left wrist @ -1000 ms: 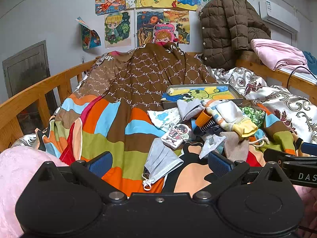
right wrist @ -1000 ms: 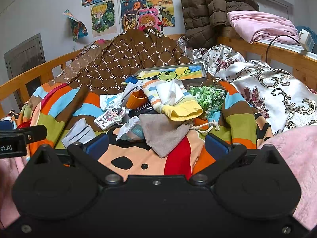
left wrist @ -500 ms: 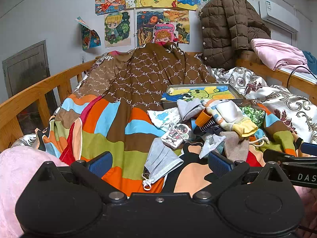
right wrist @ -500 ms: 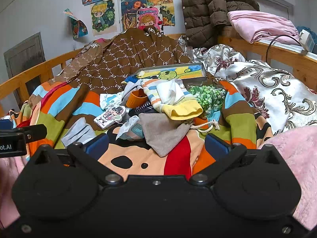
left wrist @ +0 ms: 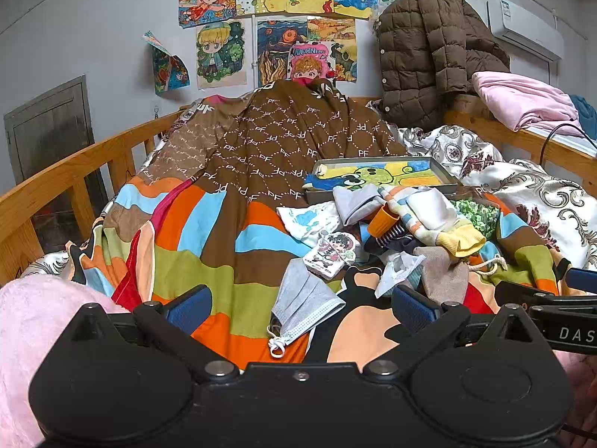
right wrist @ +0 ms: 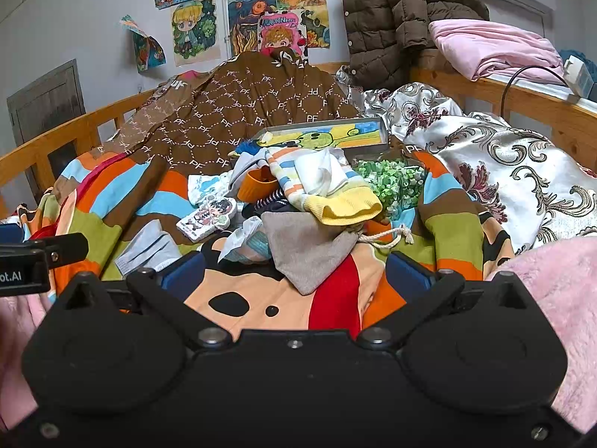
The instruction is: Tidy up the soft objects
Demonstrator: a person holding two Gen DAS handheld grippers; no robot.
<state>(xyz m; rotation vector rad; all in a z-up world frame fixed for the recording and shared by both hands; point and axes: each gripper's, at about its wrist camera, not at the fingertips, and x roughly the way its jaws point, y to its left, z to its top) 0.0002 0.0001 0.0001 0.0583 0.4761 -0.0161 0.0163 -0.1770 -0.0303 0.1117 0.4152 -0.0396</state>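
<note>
Jaws of both grippers, left (left wrist: 300, 304) and right (right wrist: 294, 274), released, empty. We judge sorting unstarted; next, reach pouch (right wrist: 308, 248), frame centre.

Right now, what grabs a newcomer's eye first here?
The heap of small soft items mid-bed: a striped sock with a yellow cuff on top, a grey drawstring pouch in front of it. Nearer the open left gripper lies a pale blue face mask. Behind, a brown quilted jacket hangs beside bright cartoon drawings.
</note>
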